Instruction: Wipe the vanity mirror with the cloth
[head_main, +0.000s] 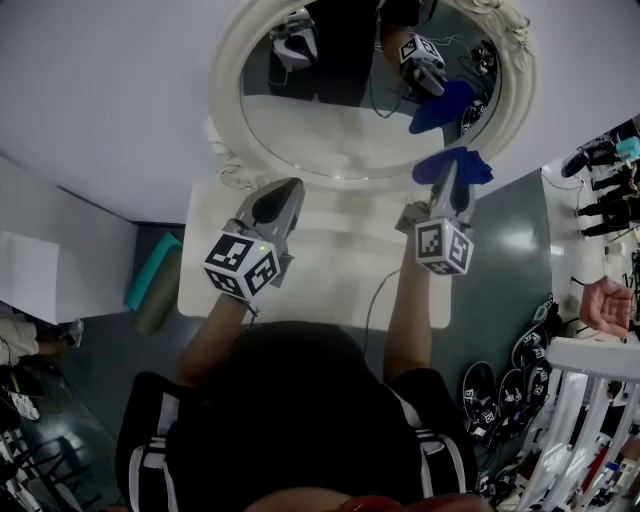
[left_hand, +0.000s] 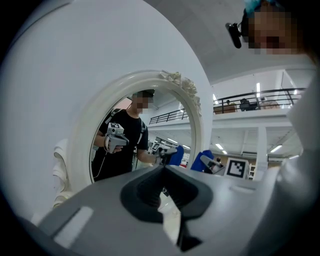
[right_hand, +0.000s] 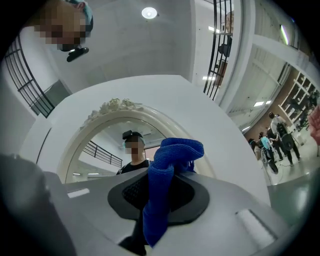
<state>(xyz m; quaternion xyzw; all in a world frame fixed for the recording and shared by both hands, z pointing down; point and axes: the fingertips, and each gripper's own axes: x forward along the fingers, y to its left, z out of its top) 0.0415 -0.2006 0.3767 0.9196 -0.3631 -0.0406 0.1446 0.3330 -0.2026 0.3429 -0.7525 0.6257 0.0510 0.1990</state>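
Observation:
An oval vanity mirror (head_main: 340, 120) in an ornate white frame (head_main: 224, 90) stands on a white table (head_main: 330, 270) against a white wall. My right gripper (head_main: 451, 180) is shut on a blue cloth (head_main: 455, 164), held at the mirror's lower right rim. Whether the cloth touches the frame I cannot tell. The cloth (right_hand: 167, 175) hangs folded between the jaws in the right gripper view, with the frame (right_hand: 115, 107) behind it. My left gripper (head_main: 276, 200) hovers over the table at the mirror's lower left, jaws together and holding nothing. In the left gripper view, that gripper (left_hand: 162, 170) points at the mirror (left_hand: 125, 145).
A teal object (head_main: 152, 270) lies on the dark floor left of the table. At the right are a rack with dark tools (head_main: 608, 190), a person's hand (head_main: 607, 303), a white stand (head_main: 590, 400) and several marker-covered devices (head_main: 500, 390) on the floor.

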